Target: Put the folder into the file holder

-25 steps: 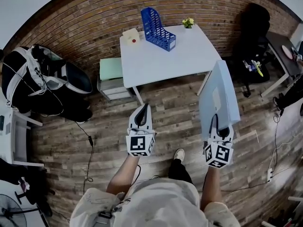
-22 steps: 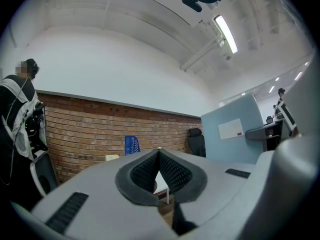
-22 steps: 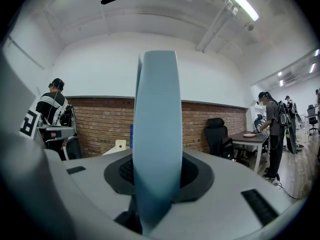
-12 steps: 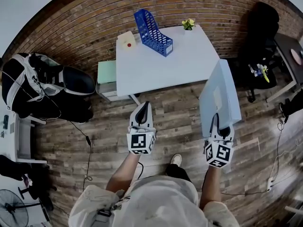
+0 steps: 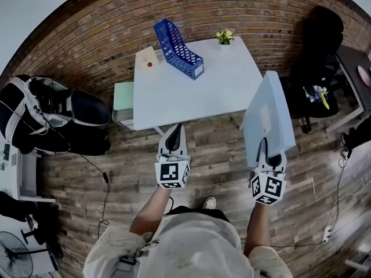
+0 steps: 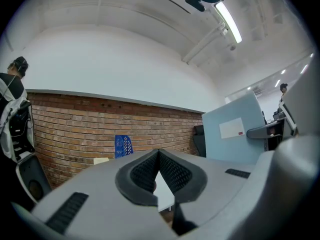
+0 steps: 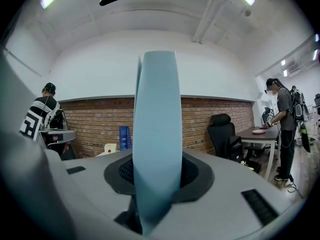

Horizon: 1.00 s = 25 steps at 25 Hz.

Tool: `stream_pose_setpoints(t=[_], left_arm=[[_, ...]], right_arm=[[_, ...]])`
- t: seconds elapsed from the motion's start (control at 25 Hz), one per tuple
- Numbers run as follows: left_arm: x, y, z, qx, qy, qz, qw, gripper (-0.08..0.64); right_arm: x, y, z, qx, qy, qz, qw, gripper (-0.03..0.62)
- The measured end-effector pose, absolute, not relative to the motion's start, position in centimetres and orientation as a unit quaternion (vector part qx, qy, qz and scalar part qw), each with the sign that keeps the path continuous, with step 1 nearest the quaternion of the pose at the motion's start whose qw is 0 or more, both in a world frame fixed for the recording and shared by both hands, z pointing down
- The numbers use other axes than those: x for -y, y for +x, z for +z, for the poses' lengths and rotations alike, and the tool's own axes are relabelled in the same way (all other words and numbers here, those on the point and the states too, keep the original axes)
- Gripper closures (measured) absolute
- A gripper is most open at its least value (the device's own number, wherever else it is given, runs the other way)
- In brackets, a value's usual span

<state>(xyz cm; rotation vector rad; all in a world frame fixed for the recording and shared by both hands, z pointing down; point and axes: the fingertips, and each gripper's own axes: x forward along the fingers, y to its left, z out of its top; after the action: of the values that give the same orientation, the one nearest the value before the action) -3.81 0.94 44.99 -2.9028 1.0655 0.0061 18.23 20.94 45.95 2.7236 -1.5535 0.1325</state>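
Note:
A light blue folder (image 5: 268,120) stands upright above the wooden floor, its lower edge clamped by my right gripper (image 5: 270,157). In the right gripper view the folder's spine (image 7: 156,134) rises straight between the jaws. My left gripper (image 5: 174,139) is shut and holds nothing; its pads (image 6: 159,171) meet in the left gripper view, where the folder (image 6: 235,131) shows at the right. The blue file holder (image 5: 175,41) stands on the far left part of the white table (image 5: 214,80), ahead of both grippers. It appears small and distant as a blue file holder (image 6: 122,146) by the brick wall.
A cream box with a red dot (image 5: 146,58) and a small yellow plant (image 5: 224,36) sit on the table. A low drawer unit (image 5: 122,100) stands at the table's left, black bags (image 5: 52,112) farther left, a black office chair (image 5: 319,45) at right. A person (image 7: 284,119) stands by another desk.
The table and file holder have shifted left and nearer in the head view as the person walks toward them. Both grippers keep the same pose and the folder stays clamped.

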Motion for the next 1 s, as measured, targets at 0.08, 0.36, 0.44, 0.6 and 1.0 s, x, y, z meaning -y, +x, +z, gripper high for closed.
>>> stream_pose_setpoints(t=[0.08,0.36,0.44,0.6,1.0], left_arm=[[-0.8,-3.2,45.0,-0.345,-0.938,0.002,0.026,0.551],[1.4,-1.9,45.6,-0.346,-0.938,0.003,0.026,0.551],[2.6,-1.2,45.9,-0.347,-0.938,0.007,0.024,0.551],[6.3,0.2,46.2,-0.352,-0.936,0.017,0.011,0.551],[16.8,1.6,46.7,-0.368,-0.93,0.013,-0.003,0.551]], right_arm=[[-20.5,18.8,45.8,0.498,0.866,0.039,0.0,0.449],[-17.6,20.0,45.4,0.506,0.862,0.029,0.0,0.449],[-16.2,20.5,45.5,0.508,0.861,0.025,0.002,0.449],[-12.4,22.0,45.5,0.516,0.856,0.022,0.011,0.449],[0.1,24.0,44.2,0.541,0.84,0.014,0.035,0.451]])
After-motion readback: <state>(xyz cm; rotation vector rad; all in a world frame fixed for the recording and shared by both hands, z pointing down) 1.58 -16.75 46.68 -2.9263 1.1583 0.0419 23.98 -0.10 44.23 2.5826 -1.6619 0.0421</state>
